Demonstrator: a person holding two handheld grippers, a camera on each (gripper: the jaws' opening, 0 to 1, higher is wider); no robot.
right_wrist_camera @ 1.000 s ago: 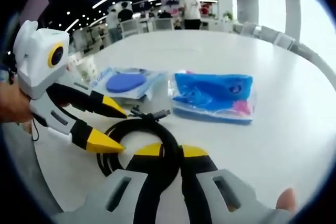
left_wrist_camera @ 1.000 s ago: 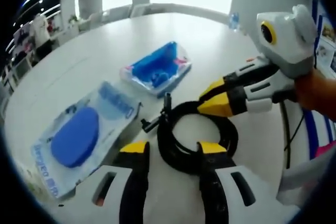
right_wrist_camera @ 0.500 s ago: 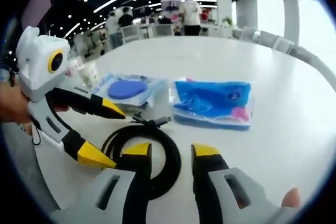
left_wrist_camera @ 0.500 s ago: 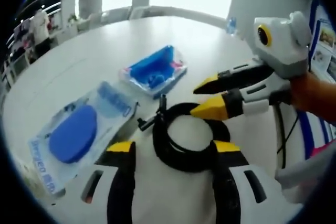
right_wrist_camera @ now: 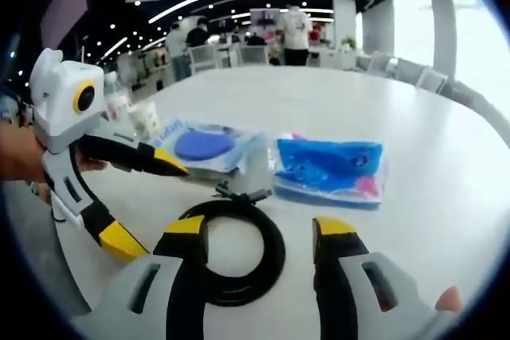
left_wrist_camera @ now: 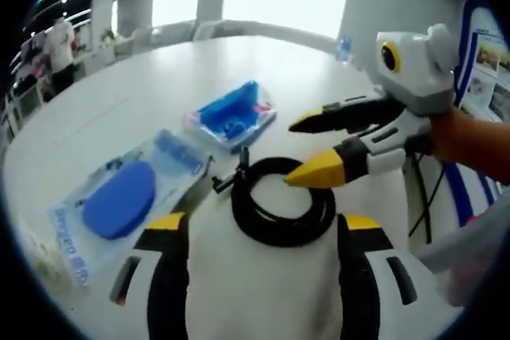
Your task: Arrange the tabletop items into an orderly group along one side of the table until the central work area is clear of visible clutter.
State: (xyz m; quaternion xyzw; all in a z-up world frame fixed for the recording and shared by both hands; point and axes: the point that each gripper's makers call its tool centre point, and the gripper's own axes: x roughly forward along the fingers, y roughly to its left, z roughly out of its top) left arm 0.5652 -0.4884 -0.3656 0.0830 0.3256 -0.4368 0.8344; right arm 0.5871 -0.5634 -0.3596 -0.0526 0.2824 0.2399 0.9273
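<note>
Left gripper view: the left gripper is seen with its jaws spread wide apart, empty, just short of the coiled black cable, which lies flat on the white table. The right gripper is noted entering from the right, jaws likewise parted and holding nothing, its lower yellow tip poised over the coil's far right edge; contact cannot be confirmed. Two packets are recorded to the left of and beyond the cable: a clear packet with a blue round pad at near left, and a blue packaged item farther off, both apart from the coil.

In the right gripper view, the same cable is seen between the open jaws of the right gripper, with its loose plug end pointing toward the packets. The left gripper is seen at left, also open.

Risks are judged as follows. Should only one strand be pinched, the coil is likely to unwind when lifted, and clutter would be spread across the central area. Should both grippers close on the coil together, a clash of tips is possible. Should the cable be dragged, its plug end may catch the blue packet and disturb it.
</note>
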